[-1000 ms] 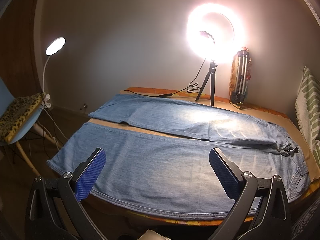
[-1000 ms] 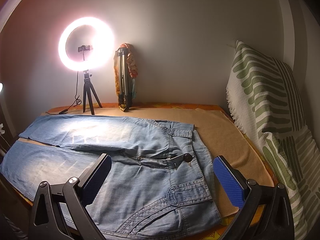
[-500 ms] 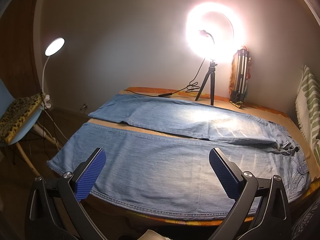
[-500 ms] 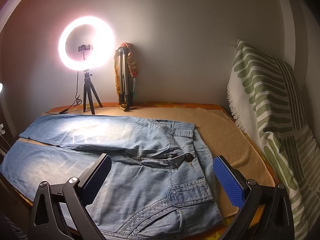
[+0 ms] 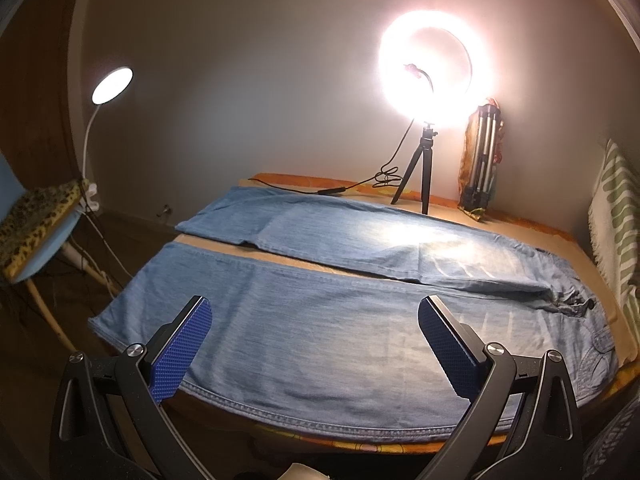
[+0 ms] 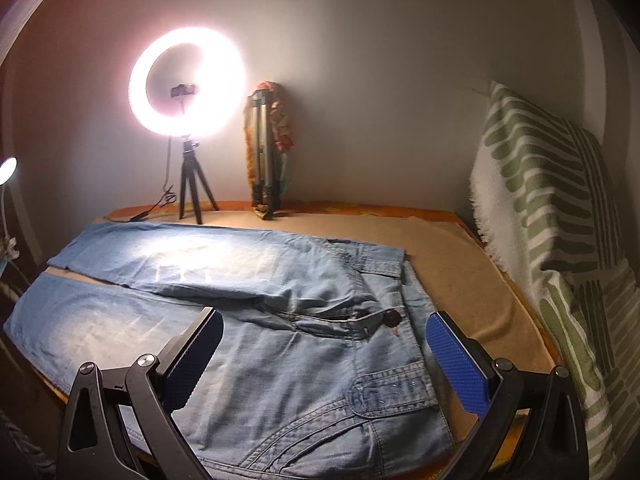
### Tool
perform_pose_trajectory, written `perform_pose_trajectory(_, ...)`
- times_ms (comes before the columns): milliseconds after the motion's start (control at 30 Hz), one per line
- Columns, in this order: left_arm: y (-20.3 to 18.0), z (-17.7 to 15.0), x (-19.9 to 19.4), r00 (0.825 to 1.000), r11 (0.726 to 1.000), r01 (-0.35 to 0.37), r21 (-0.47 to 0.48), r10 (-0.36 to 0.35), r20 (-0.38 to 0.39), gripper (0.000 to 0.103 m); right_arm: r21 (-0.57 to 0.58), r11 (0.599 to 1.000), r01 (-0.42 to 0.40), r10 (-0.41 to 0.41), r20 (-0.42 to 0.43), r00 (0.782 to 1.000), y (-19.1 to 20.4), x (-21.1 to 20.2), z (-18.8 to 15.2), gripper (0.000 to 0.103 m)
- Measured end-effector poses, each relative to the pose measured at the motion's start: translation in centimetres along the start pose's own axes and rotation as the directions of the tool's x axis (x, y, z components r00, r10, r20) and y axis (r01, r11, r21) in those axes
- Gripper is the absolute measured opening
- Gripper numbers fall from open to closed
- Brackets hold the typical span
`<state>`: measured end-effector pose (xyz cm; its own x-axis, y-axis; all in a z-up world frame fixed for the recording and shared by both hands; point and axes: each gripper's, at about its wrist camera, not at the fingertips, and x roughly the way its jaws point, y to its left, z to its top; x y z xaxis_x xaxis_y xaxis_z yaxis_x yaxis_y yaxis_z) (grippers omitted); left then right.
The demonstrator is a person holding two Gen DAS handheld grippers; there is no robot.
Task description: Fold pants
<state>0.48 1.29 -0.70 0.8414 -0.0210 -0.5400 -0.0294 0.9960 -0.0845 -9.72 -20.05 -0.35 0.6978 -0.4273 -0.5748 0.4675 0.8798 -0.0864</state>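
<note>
Light blue jeans [image 5: 320, 328] lie flat on the tan bed cover [image 6: 460, 264], legs spread apart and pointing left, waist to the right. In the right wrist view the jeans [image 6: 280, 352] show their waistband and a brown button [image 6: 393, 317]. My left gripper [image 5: 314, 344] is open and empty, hovering over the near leg close to the front edge. My right gripper [image 6: 324, 354] is open and empty, hovering over the hip and front pocket near the waistband.
A lit ring light on a small tripod [image 5: 434, 68] and a folded tripod [image 5: 482, 160] stand at the back by the wall. A green-striped pillow [image 6: 560, 232] leans at the right. A chair with a leopard cushion [image 5: 36, 220] and a desk lamp [image 5: 112, 85] stand left of the bed.
Both grippers have stayed open and drifted only slightly; the jeans have not moved.
</note>
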Motion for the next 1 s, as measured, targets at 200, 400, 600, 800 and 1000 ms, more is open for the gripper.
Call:
perform_pose_trajectory(200, 1.2, 0.2, 0.1, 1.000, 0.999, -0.026, 0.040, 0.027, -0.003, 0.103, -0.071, 0.996, -0.057, 0.056, -0.010, 0.998, 1.1, 0.2, 0.1, 0.103)
perform_pose_trajectory(400, 2.3, 1.1, 0.0, 0.998, 0.993, -0.061, 0.098, 0.063, -0.024, 0.093, -0.119, 0.987, -0.109, 0.108, -0.011, 0.994, 2.4, 0.3, 0.0, 0.103)
perform_pose_trajectory(600, 4.8, 1.7, 0.8, 0.997, 0.995, -0.060, 0.073, 0.063, -0.037, 0.072, -0.103, 0.971, -0.214, 0.214, -0.013, 0.977, 3.2, 0.5, -0.2, 0.103)
perform_pose_trajectory(800, 6.8, 1.3, 2.2, 0.989, 0.994, -0.070, 0.084, 0.080, -0.125, 0.047, -0.246, 0.906, -0.344, 0.322, -0.124, 0.938, 6.7, 1.2, -1.7, 0.102)
perform_pose_trajectory(1000, 8.6, 0.8, 3.0, 0.971, 0.997, -0.064, 0.041, 0.071, -0.227, 0.035, -0.412, 0.790, -0.454, 0.368, -0.272, 0.889, 11.0, 1.4, -5.2, 0.088)
